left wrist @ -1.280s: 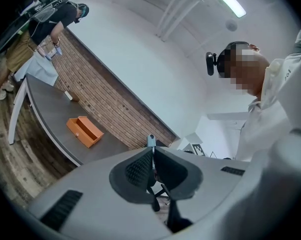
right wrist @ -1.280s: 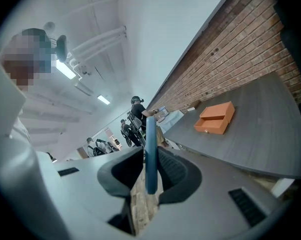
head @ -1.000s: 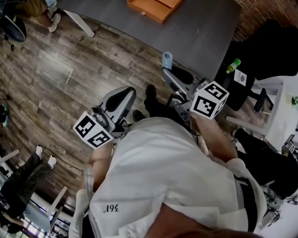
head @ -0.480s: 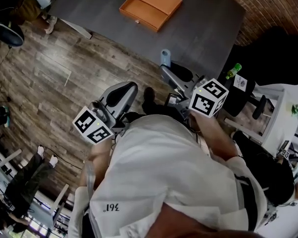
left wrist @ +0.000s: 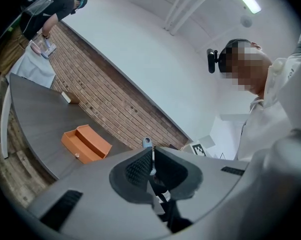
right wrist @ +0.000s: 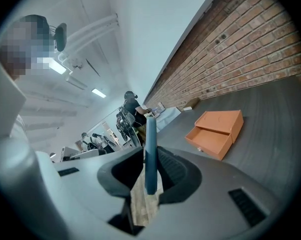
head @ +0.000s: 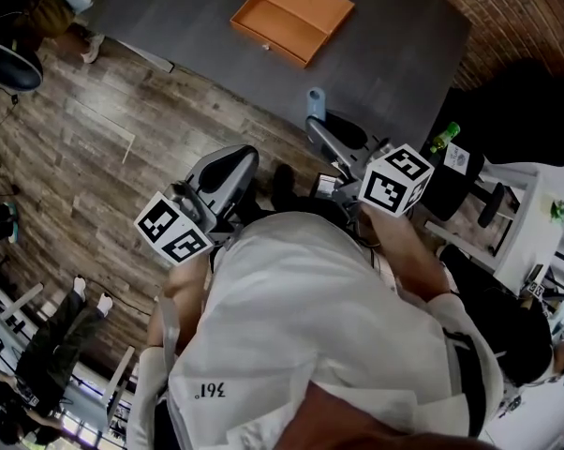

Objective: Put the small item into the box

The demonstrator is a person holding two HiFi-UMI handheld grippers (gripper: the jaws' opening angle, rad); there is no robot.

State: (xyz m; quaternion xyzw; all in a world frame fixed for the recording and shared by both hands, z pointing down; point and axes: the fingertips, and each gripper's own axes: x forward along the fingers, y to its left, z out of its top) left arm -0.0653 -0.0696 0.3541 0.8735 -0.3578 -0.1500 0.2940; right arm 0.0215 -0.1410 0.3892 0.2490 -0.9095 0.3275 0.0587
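Small item [right wrist: 150, 134], a slim blue-grey stick with a rounded end, stands clamped in the right claw [head: 321, 129], most of its length poking out past the tips. It hangs above the floor, just short of the bench's [head: 394, 54] near edge. The orange box [head: 291, 14] sits well apart, toward the bench's far edge, its tray open. Gripped low, the stick could pivot or slip. Let go too high, it may bounce over the tray's low walls. The left claw [left wrist: 151, 156] is closed and empty.
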